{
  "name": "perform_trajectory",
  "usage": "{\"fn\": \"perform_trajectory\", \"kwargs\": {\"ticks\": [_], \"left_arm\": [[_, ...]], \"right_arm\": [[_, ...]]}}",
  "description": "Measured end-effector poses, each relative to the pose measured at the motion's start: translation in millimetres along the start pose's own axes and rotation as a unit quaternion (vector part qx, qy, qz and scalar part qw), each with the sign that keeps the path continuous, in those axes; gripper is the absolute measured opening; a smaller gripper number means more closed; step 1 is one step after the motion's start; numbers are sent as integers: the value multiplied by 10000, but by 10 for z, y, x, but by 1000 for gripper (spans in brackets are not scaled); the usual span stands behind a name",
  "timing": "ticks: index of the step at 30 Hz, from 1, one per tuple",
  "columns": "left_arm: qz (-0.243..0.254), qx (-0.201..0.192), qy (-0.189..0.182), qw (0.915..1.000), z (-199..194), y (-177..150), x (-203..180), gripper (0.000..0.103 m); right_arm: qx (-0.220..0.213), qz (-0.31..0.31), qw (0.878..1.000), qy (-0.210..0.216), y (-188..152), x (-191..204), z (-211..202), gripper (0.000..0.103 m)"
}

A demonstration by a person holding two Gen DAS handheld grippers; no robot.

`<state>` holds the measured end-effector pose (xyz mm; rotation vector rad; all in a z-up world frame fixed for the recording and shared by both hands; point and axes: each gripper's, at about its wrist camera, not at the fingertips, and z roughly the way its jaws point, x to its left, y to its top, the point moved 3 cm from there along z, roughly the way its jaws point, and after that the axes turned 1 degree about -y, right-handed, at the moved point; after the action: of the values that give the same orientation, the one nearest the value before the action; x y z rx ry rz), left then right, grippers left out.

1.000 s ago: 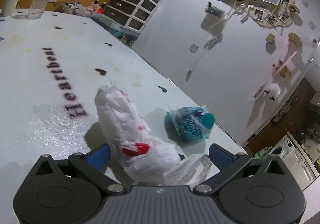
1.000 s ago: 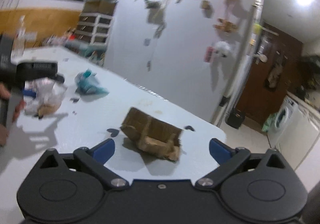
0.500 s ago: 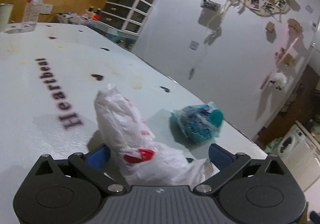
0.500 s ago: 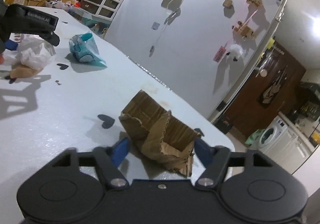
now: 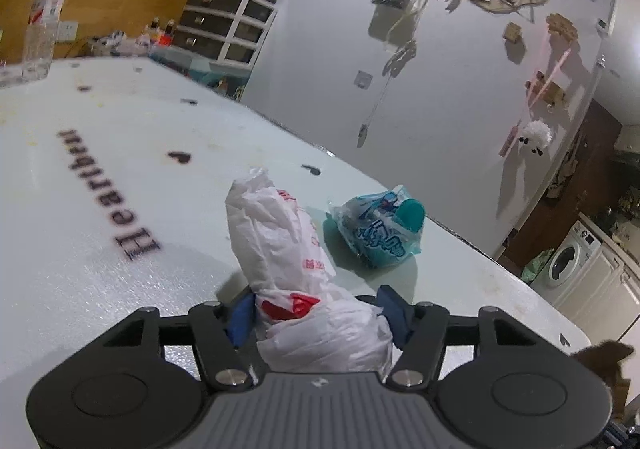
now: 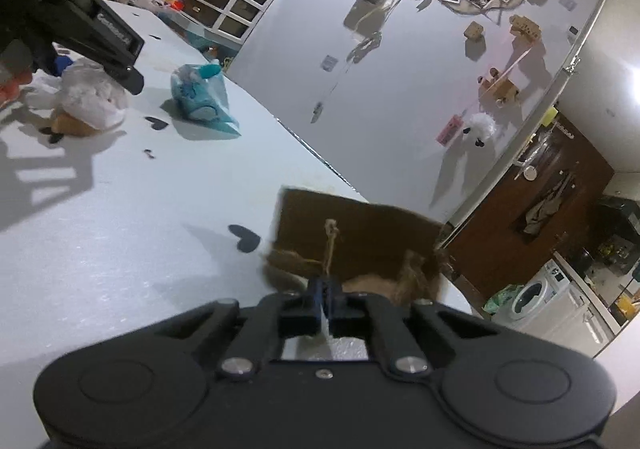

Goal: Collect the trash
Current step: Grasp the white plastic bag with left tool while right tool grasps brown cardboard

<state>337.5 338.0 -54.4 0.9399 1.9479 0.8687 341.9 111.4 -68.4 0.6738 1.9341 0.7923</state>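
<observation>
Left tongs [image 5: 316,313] closing on bag [image 5: 280,241], right tongs [image 6: 326,291] pinching cardboard [image 6: 356,245]

Both tongs [image 5: 316,315] [image 6: 325,293] have matte black bodies, blue finger pads [image 5: 242,315], silver screws and round recesses.

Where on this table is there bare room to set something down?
The table is bare left of the white plastic bag, around the "Heartbeat" lettering. It is also bare between that bag and the cardboard piece. It is crowded where the white plastic bag and the teal wrapper lie close.
</observation>
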Motion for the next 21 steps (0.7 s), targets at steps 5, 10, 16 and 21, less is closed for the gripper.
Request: {"fn": "perform_trajectory", "kwargs": {"ticks": [5,10,16,21], "left_arm": [[230,-252,-147,9993,-232,-13,-94,61],[426,-254,-296,9983,-392,-105,-199,59],[818,-215,-493,9952,-645,-304,-401,57],[1092,-224,-718,9912,-938,-581,-565,51]], "right_arm": [[-46,403,9990,178,-47,-24,-222,3],[-34,910,9954,309,-136,-50,-489,3],[-27,1444,9887,396,-237,-126,-746,3],[-73,1747,9836,443,-298,-205,-976,3]]}}
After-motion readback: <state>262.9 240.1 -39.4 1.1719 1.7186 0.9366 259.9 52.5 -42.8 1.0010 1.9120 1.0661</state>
